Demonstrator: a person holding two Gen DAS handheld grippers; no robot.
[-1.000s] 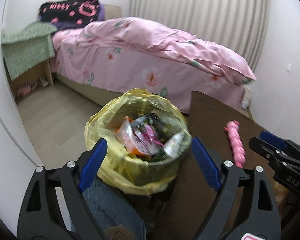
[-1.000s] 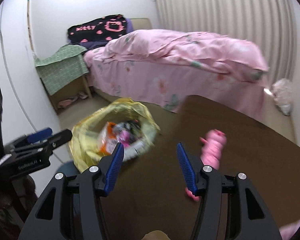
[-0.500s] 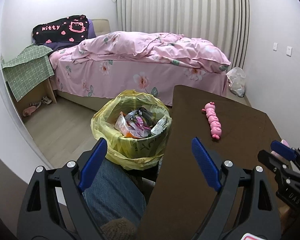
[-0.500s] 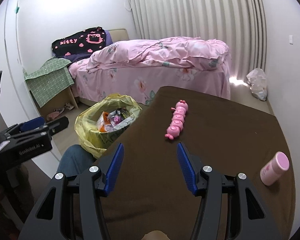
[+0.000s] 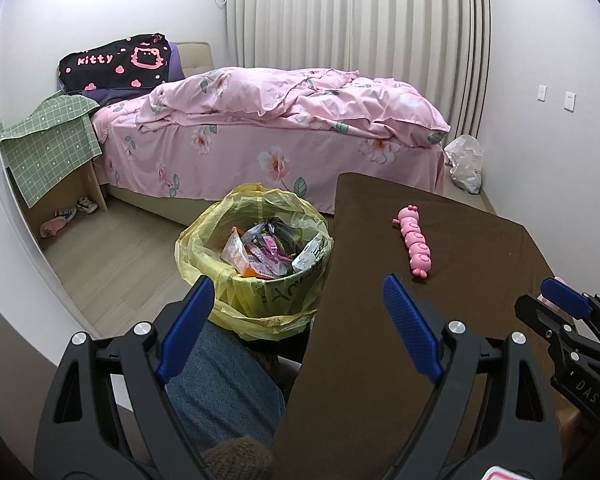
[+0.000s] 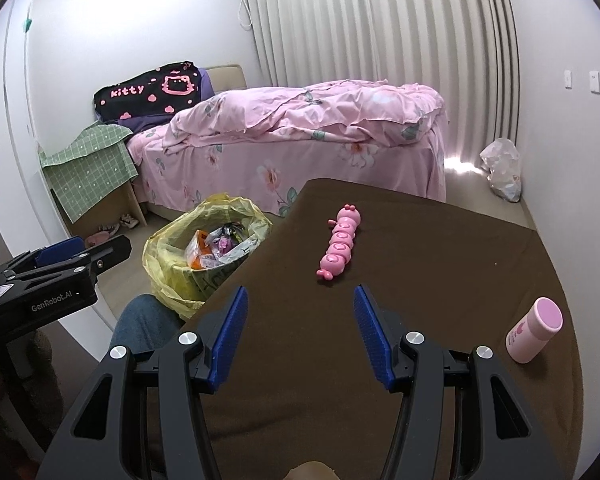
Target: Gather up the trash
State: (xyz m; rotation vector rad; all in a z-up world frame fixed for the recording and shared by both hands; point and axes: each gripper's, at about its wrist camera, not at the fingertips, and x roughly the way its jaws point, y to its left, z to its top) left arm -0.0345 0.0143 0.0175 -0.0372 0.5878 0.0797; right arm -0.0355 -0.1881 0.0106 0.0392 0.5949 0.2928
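A bin lined with a yellow bag (image 5: 256, 264) (image 6: 204, 248) stands on the floor by the table's left edge, filled with wrappers. My left gripper (image 5: 296, 308) hangs open and empty above the table's near left corner and a person's knee, short of the bin. My right gripper (image 6: 300, 316) is open and empty over the brown table (image 6: 440, 280). A pink caterpillar toy (image 6: 339, 249) (image 5: 414, 242) lies ahead of it. A pink bottle (image 6: 534, 330) lies on its side at the right.
A bed with a pink floral cover (image 5: 284, 128) fills the back of the room. A side table under green cloth (image 5: 48, 144) stands at its left, with shoes below. A plastic bag (image 6: 502, 168) sits on the floor by the curtain. A denim-clad knee (image 5: 220, 380) is beneath the left gripper.
Both grippers have drawn back from the bin and the table's far part, so bin, toy and bed look smaller and more of the table shows. The pink bottle has come into the right wrist view.
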